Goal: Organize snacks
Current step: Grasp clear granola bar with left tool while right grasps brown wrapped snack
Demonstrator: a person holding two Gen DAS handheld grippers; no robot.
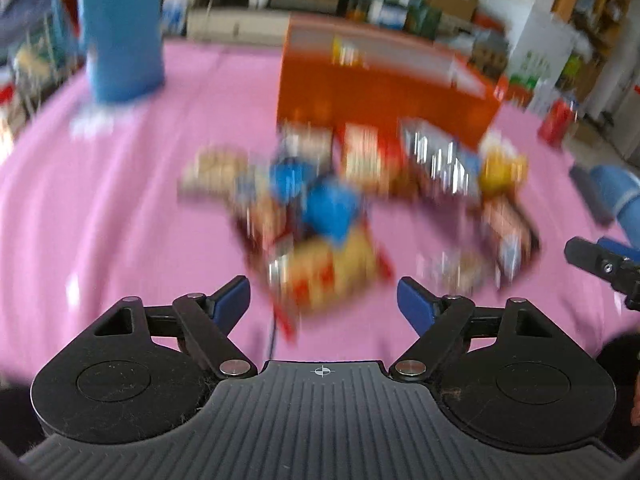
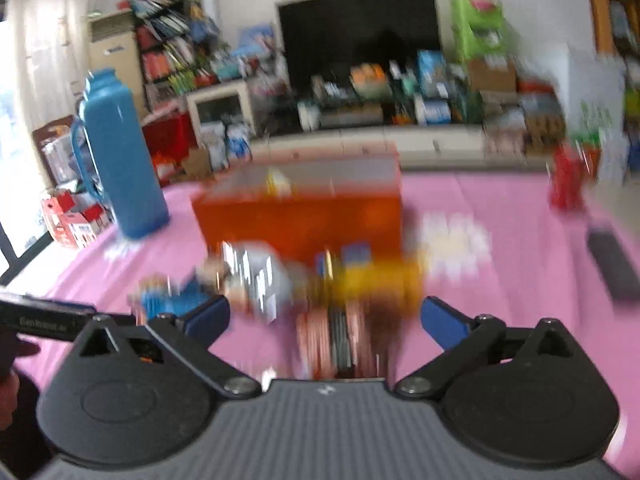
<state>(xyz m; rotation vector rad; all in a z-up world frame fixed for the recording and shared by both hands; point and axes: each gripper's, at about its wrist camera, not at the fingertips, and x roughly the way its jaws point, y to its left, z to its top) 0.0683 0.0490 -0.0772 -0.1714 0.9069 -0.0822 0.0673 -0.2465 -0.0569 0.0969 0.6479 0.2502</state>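
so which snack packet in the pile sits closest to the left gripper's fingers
The tan packet with red markings, lying just ahead of the open left gripper. The blue packets and the silver one lie farther back, toward the orange box.

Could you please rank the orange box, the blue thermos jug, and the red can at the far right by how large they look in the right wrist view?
Largest to smallest, as they appear:
1. orange box
2. blue thermos jug
3. red can
The frame is blurred, and the can stands farther from the camera, so its true size is uncertain.
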